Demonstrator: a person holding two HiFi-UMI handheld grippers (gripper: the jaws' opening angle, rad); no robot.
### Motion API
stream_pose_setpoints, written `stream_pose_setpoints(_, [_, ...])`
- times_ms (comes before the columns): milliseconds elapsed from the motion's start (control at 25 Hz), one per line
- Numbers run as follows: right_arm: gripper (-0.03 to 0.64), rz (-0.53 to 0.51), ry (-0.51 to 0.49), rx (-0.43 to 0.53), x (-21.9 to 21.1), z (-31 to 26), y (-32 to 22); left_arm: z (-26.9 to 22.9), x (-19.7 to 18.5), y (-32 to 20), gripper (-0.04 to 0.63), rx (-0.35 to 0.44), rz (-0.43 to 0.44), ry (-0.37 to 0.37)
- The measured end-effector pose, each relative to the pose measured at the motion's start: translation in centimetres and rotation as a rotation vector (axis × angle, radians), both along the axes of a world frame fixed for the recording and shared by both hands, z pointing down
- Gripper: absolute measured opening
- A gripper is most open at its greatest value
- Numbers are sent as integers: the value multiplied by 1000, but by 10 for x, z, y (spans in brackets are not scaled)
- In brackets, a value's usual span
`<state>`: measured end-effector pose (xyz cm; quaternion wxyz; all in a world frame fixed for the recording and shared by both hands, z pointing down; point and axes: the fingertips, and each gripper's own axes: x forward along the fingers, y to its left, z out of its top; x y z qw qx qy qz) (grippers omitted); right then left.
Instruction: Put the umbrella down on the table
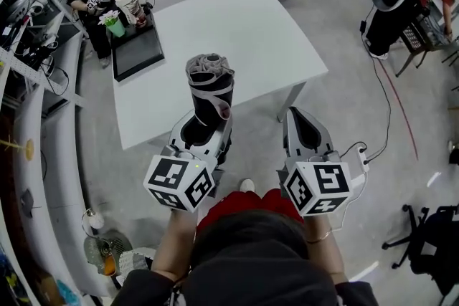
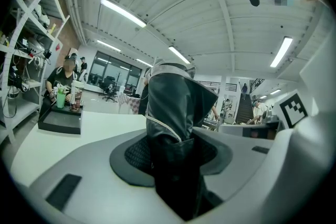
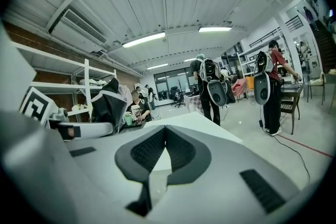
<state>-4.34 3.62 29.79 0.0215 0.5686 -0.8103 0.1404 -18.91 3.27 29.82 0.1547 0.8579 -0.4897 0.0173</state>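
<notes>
Item, one folded black umbrella (image 1: 209,93): light, soft slippery fabric over a stiff core, I judge; gripped upright by its lower body in my left tool (image 1: 206,124) at the white table's (image 1: 251,32) near edge, right tool (image 1: 301,122) closed, empty.

The umbrella (image 1: 209,82) is hidden at its lower end — sunk between the jaws of the left gripper (image 1: 204,128)
</notes>
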Motion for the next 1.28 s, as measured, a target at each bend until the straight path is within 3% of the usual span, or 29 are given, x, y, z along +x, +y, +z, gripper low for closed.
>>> stream_pose_setpoints(760, [18, 39, 10, -20, 12, 7, -42, 7, -2, -49, 186, -17, -8, -26])
stream_pose_setpoints(1280, [18, 52, 11, -64, 48, 26, -110, 31, 42, -117, 186, -77, -3, -38])
